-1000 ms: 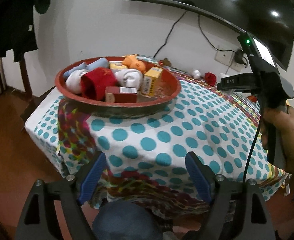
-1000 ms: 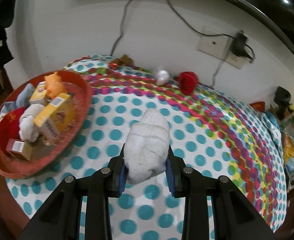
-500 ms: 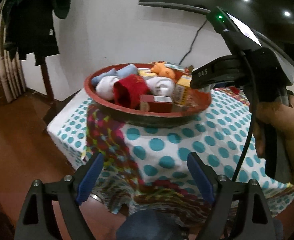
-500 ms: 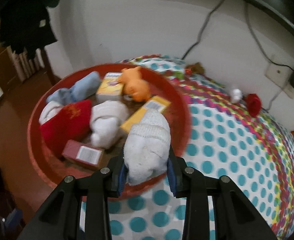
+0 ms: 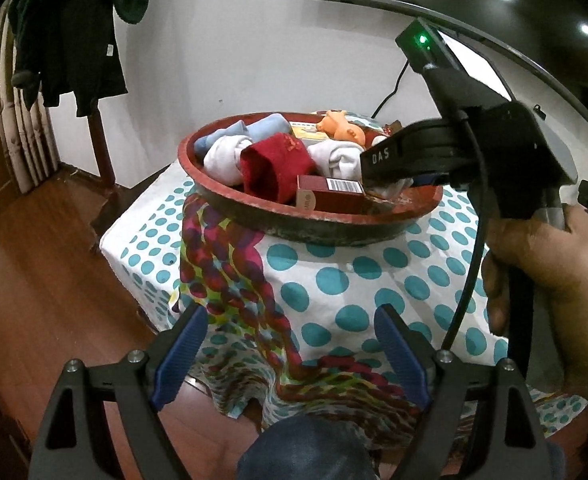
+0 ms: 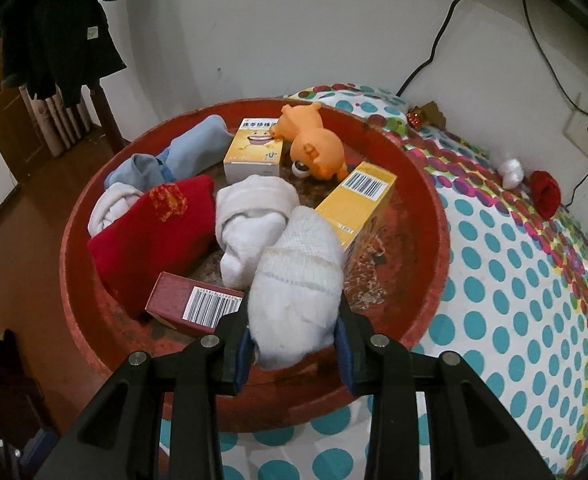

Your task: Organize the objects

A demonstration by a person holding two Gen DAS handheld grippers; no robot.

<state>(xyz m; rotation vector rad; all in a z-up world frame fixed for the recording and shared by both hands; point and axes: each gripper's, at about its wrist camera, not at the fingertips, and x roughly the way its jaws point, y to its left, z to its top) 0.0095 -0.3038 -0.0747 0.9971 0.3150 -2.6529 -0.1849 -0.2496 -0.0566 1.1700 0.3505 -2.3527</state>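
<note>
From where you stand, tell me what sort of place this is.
Probably a room in a home: a table under a polka-dot tablecloth, dark clothes on a wooden coat stand, a wood floor, and a wall-mounted screen above.

You see dark clothes (image 5: 74, 28) hanging at the upper left, a wall socket (image 6: 586, 136) and cable (image 6: 438, 40).
</note>
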